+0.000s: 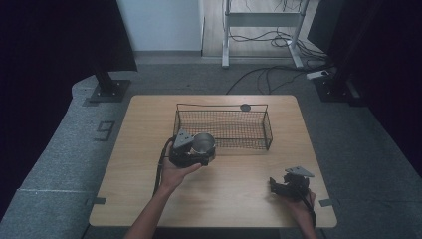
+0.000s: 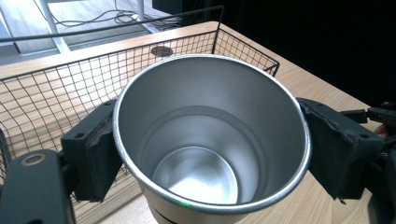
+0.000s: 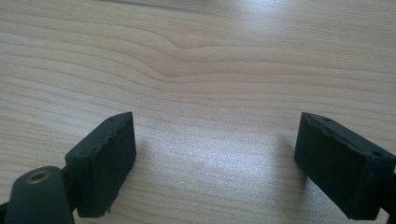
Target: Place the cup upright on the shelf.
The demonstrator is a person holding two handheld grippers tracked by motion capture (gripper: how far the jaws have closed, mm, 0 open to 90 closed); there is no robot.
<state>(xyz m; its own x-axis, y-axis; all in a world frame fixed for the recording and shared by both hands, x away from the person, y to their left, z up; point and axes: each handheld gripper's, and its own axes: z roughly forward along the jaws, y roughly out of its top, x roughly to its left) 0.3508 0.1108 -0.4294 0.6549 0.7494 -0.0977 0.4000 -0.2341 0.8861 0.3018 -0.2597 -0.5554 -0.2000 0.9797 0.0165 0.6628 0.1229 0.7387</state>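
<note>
Steel cup (image 2: 210,140), clamped upright by left gripper (image 1: 195,152) beside wire basket (image 1: 224,130), ready for placing; right gripper (image 3: 215,163) empty, jaws wide.

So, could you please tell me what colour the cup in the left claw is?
The cup is plain silver metal inside and out, best seen in the left gripper view.

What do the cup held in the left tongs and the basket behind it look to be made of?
Cup: apparently metal, likely stainless steel or aluminium, with a brushed satin finish; soft grey reflections and a bright thin rim.
Basket: seemingly thin dark wire, perhaps coated black; an open mesh grid lets the wooden table show through.
</note>
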